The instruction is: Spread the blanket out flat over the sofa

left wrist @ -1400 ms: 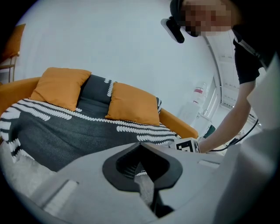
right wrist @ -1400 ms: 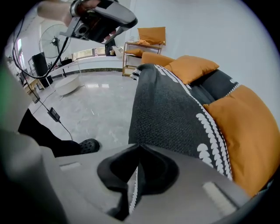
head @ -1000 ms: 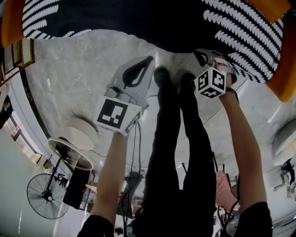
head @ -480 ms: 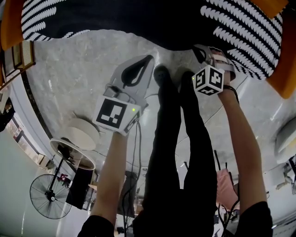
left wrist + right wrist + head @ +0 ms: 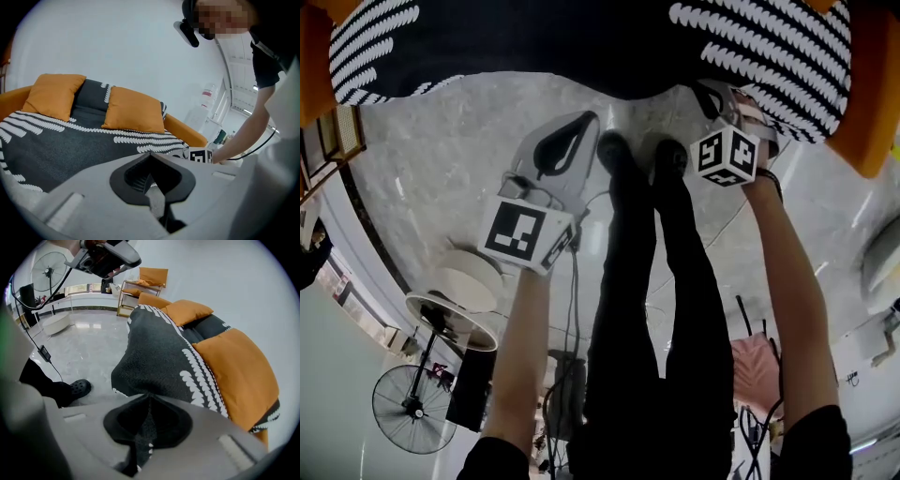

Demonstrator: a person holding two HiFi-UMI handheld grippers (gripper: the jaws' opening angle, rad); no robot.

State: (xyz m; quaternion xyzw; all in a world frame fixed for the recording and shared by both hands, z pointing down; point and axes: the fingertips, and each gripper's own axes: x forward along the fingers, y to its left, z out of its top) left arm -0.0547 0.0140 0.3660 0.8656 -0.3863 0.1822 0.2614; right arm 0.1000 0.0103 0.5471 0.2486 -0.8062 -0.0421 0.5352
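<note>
Right claw point(image 5: 148, 401): clenched on the blanket point(image 5: 159, 348); dark weave with white marks runs down through the slot between its jaws. In the head view it sits at 1 o'clock, right at the blanket's hanging front edge.
Why held so: a pinch on the edge probably lets the person tug the front down and take out slack.
Left claw point(image 5: 151, 158): jaws together with nothing between them. In the head view it is at about 10 o'clock from centre, over bare floor point(image 5: 431, 159) and short of the blanket. It seems to be waiting for a second hold further along the edge.
Blanket place: on the sofa point(image 5: 187, 130), covering the seat and running up the back, with the front edge draped towards the floor. In the right gripper view it bulges and folds at 12 o'clock above the jaws, so it is not flat there.
Cushions point(image 5: 133, 110): two orange ones lean on the back, on top of the blanket, at 10 and 12 o'clock in the left gripper view. By my reading they pin the upper part, so a pull from the front would tighten the cloth.
Cut off: the head view stops at 12 o'clock, so only the blanket's front strip shows there, not the seat or back.
Hidden: how much cloth sits inside the right jaws cannot be told. The person's legs point(image 5: 628, 244) cover the floor between the claws.
Hard to make out: whether the blanket's far corners lie even; no view shows both ends of the sofa together.
</note>
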